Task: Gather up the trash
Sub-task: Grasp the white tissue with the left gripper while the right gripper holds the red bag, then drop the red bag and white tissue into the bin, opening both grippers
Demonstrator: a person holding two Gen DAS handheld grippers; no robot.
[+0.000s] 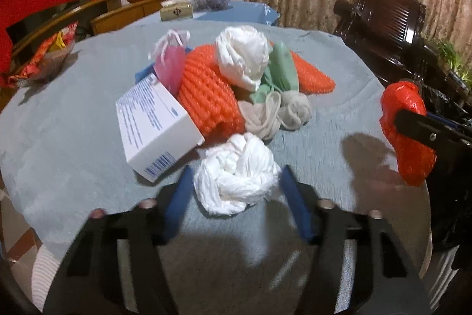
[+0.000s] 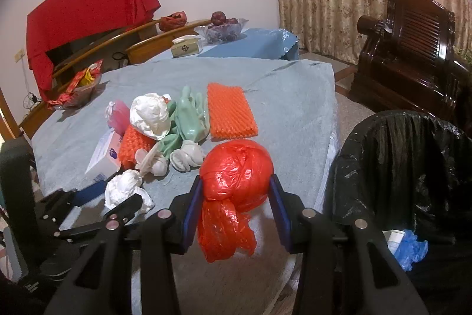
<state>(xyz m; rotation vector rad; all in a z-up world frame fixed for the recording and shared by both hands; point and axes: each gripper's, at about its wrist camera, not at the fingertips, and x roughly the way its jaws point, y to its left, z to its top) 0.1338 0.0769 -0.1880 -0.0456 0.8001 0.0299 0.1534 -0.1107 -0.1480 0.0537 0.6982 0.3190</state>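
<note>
The left claw (image 1: pixel 236 182) is clamped on a crumpled white plastic bag (image 1: pixel 236 176) lying on the blue-grey cloth-covered tabletop (image 1: pixel 73 138). The right claw (image 2: pixel 236 197) grips a knotted red plastic bag (image 2: pixel 236 170) above the tabletop's edge, beside the black-lined trash bin (image 2: pixel 407 167).

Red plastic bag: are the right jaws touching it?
Touching. In the right wrist view, the right gripper has both blue pads pressed against the sides of the red plastic bag, which bulges between them, lifted off the table.
</note>
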